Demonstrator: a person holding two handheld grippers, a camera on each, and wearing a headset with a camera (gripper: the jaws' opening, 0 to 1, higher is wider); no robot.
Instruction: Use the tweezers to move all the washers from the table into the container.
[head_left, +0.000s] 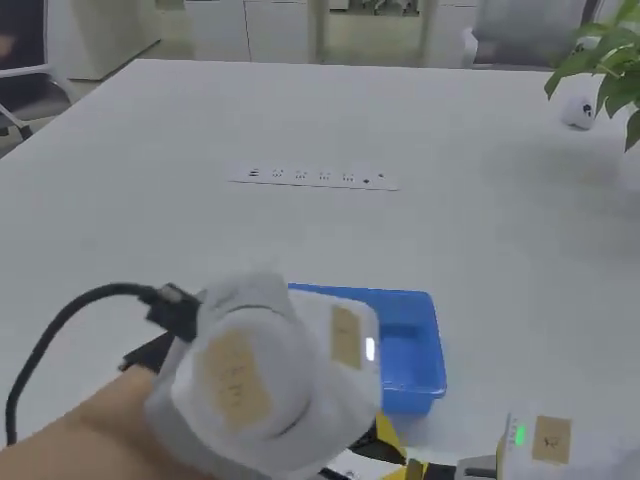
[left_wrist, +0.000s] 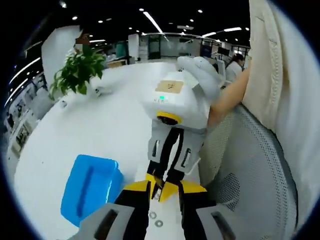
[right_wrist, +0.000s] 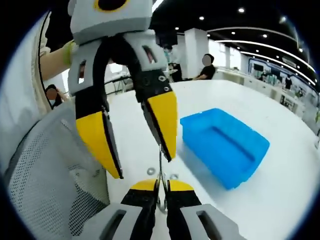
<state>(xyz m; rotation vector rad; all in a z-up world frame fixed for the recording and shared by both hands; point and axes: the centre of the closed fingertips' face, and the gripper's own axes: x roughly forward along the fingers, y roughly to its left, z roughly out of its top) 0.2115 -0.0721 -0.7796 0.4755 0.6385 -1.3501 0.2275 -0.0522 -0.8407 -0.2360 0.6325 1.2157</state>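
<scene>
In the left gripper view, a leafy plant (left_wrist: 77, 70) stood far off on the white table (left_wrist: 105, 125), and the blue container (left_wrist: 90, 192) sat nearer, at the left. Just right of it, two washers (left_wrist: 155, 219) lay flat on the table, close together and outside the container. Above them the left gripper (left_wrist: 164, 191) had its yellow-tipped jaws spread wide, released and grasping nothing. The right gripper (left_wrist: 160, 186) pointed in between those jaws from the opposite side, its tips clenched on the thin metal tweezers (left_wrist: 158, 194). Further right were a mesh chair back (left_wrist: 250, 170) and a person's pale garment (left_wrist: 285, 75).

In the right gripper view, the mesh chair back was at the left. Beside it the left gripper's two jaws hung apart, one on either side of the tweezers. Whether the nearer jaw touched the tweezers could not be told. The right gripper's own jaws were pinched shut on the tweezers, which rose from between them toward the table. One washer lay just left of the tweezers and one just right, both on bare table. The container stood further right, open side up and apart from the washers.

In the head view, a black cable (head_left: 60, 320) ran from the left into the left gripper's white housing, above a forearm (head_left: 70, 440). The container sat just behind it to the right. The right gripper's housing, with a green lamp, was at the bottom right.
</scene>
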